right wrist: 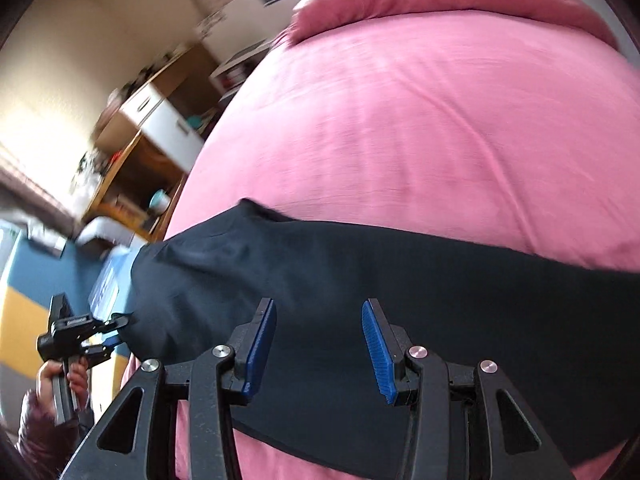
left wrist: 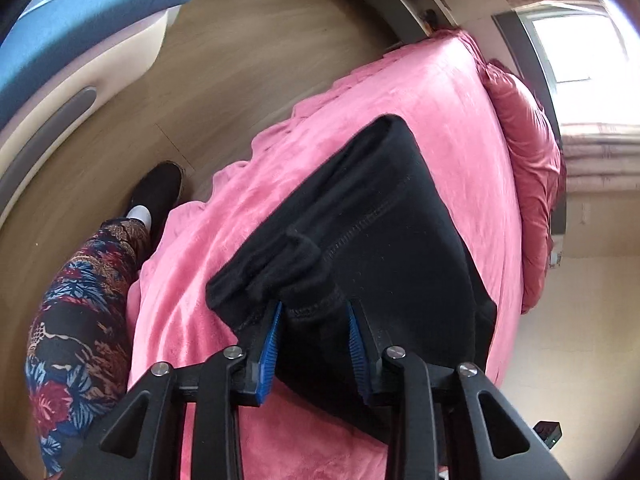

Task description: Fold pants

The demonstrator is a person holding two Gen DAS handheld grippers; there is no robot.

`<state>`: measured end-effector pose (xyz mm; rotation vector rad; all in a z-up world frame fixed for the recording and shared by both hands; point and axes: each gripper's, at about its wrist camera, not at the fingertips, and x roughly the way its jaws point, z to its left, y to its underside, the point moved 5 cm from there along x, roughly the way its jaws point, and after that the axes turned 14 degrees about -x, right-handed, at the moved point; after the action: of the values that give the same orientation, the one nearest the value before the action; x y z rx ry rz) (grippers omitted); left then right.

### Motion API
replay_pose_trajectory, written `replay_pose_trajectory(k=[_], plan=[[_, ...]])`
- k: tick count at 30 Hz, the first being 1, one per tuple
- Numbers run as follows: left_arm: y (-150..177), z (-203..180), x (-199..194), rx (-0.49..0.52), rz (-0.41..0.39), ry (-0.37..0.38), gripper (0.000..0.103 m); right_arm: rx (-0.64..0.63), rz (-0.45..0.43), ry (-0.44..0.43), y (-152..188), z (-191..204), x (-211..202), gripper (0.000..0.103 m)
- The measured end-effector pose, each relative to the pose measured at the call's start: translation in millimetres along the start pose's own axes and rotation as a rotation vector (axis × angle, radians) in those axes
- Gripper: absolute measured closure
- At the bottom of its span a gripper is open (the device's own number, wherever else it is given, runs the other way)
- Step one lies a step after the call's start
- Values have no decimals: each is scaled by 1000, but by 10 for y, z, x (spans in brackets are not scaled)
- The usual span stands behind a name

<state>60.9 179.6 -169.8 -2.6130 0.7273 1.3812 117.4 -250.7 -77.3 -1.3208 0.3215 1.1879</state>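
- The left gripper (left wrist: 314, 320) grasps a bunched hem edge of the black pants (left wrist: 384, 220); the fabric sits pinched between its blue pads (left wrist: 269, 344), though the jaws look only partly closed around the thick bunch.
- The pants lie across the pink bed (left wrist: 420, 92), running toward 1 o'clock in the left wrist view.
- The right gripper (right wrist: 320, 344) hovers over the pants (right wrist: 360, 280) with jaws spread, holding nothing.
- Judged step: an end is gathered for a fold; next the right gripper likely must close on the other corner so both ends lift evenly.
- The left view alone shows the person's patterned leg (left wrist: 80, 300) at 8 o'clock; the right view alone shows the left gripper from outside (right wrist: 108, 332) at 8 o'clock and a wooden shelf (right wrist: 136, 152) at 10 o'clock.
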Motion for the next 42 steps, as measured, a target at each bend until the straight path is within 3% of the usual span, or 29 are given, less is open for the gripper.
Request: replay_pose_trajectory(k=[2,4,8,9,11,14,17,20,23,25,26,27,31,33,36,40,41,42], plan=[[-4,-28,-27,28,-27,3,89,-23,13,-23,-72,104,115,57],[24,-126,-127,82,-74,61,94,-36,18,-43,-161,206,246,57],[225,-494,-656,293,-160,371,95,-26,11,-124,-451,277,400,58],[253,-506,-737,331,-179,374,95,-26,14,-137,-523,292,457,58],[219,-402,-692,341,-168,318,95,-17,26,-140,-645,283,601,59],[131,4,-330,298,-98,91,95,15,78,-178,-772,241,883,61],[161,183,-144,288,-65,12,95,13,130,-211,-850,272,1132,61],[161,182,-121,277,-71,15,95,-22,187,-248,-876,375,1312,63],[163,94,-127,316,-80,1,95,-77,222,-268,-920,523,1469,76],[161,48,-147,329,-87,22,95,-106,239,-262,-944,627,1548,76],[174,38,-186,336,-95,40,95,-111,243,-264,-954,657,1593,82],[177,26,-215,332,-101,53,95,-123,247,-258,-961,694,1636,98],[168,-48,-339,321,-130,140,95,-184,160,-172,-1054,696,1510,99],[156,-42,-205,345,-129,46,95,-114,132,-140,-1095,529,1526,99],[187,-1,62,370,-102,-74,94,-94,181,-75,-1022,450,1770,99],[233,-59,7,396,-132,-112,91,-92,179,-59,-960,499,1859,96],[237,-65,-9,394,-137,-115,90,-72,164,-77,-962,508,1825,92],[243,-69,-36,392,-142,-115,87,-55,146,-81,-961,478,1743,78]])
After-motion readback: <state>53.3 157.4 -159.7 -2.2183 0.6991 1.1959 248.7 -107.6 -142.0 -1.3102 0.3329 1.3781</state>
